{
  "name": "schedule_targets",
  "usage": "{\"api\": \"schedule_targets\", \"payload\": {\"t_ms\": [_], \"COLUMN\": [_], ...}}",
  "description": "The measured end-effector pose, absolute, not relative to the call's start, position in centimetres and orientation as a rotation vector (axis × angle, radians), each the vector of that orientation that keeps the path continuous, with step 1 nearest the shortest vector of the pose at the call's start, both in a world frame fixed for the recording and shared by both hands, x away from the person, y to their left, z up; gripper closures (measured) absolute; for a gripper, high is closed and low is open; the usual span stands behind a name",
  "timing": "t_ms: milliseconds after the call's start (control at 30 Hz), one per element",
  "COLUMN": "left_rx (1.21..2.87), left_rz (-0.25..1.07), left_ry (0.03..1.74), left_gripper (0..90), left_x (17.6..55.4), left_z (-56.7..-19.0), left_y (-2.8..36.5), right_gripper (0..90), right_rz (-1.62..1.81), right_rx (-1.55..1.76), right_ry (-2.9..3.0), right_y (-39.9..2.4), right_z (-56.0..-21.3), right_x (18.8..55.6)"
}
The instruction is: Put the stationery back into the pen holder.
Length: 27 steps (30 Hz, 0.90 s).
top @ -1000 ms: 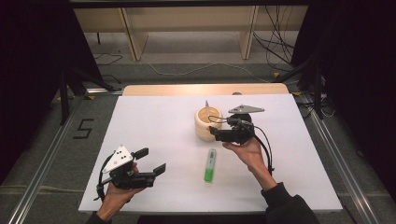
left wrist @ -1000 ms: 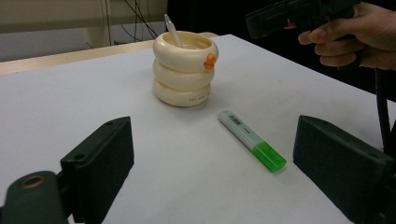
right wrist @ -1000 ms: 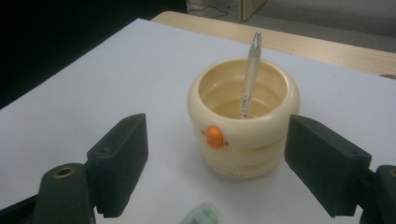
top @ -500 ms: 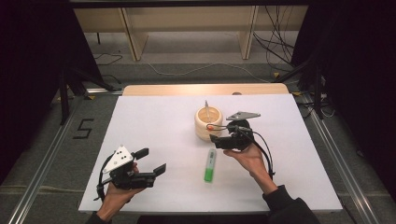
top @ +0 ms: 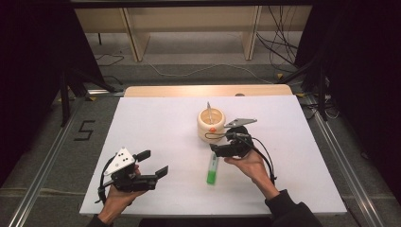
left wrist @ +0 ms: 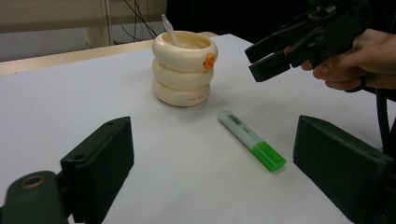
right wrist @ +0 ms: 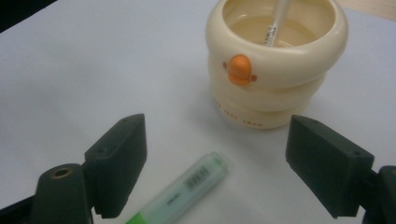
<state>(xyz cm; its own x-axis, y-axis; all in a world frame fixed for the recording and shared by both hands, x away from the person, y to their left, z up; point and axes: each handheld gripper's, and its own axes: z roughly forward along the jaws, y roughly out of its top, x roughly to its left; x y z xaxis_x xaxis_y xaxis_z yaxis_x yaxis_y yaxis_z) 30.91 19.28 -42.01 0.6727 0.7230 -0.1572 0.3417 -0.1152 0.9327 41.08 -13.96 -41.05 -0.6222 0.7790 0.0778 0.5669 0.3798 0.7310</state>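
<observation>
We take the cream pen pot (top: 211, 125) as our landmark. The highlighter (top: 212, 168) lies flat on the white table (top: 156, 127), just on the near side of the pot and apart from it. Its long axis runs away from us toward the pot: the pale barrel end points at the pot, the bright green cap end points back to the person. In the left gripper view the highlighter (left wrist: 251, 146) slants from the pot's foot (left wrist: 184, 67) down to the right. A thin pen (top: 208, 106) stands tilted inside the pot.

The right gripper (top: 220, 150) hovers above the highlighter's pale end, just beside the pot's near right side. Its jaws stand wide apart, empty, with the highlighter (right wrist: 187, 193) low between them and the pot (right wrist: 276, 60) ahead. The left gripper (top: 153, 163) is held well to the left of the pot and nearer the person, jaws likewise spread and holding nothing.

Room is generous: bare white surface spreads left of the pot and on both sides of the highlighter, and the near table edge lies well behind the green cap.

Against the picture a second ago, the right gripper has drawn back from beside the pot toward the highlighter; the left gripper, the pot and the highlighter have kept their places.
</observation>
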Motion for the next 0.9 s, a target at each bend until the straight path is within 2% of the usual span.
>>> {"api": "schedule_targets", "payload": {"t_ms": [233,467,733,833,900], "left_rx": [1.717,1.714,1.717,1.716,1.716], "left_rz": [0.406,0.405,0.405,0.404,0.404], "left_ry": [0.864,0.864,0.864,0.865,0.865], "left_gripper": [11.9,11.9,11.8,11.8,11.8], "left_x": [30.9,30.9,30.9,30.9,30.9], "left_z": [-42.0,-42.0,-42.0,-42.0,-42.0], "left_y": [19.3,19.3,19.3,19.3,19.3], "right_gripper": [28.5,49.4,81.9,89.5,90.0], "right_rz": [1.097,1.11,1.11,1.107,1.098], "right_rx": [1.161,1.096,0.994,0.967,0.956], "right_ry": [2.416,2.466,2.565,2.593,2.619], "right_y": [-13.6,-13.3,-12.5,-12.2,-11.9], "right_z": [-41.6,-42.2,-43.2,-43.6,-43.9], "right_x": [40.7,39.9,39.0,38.7,38.5]}}
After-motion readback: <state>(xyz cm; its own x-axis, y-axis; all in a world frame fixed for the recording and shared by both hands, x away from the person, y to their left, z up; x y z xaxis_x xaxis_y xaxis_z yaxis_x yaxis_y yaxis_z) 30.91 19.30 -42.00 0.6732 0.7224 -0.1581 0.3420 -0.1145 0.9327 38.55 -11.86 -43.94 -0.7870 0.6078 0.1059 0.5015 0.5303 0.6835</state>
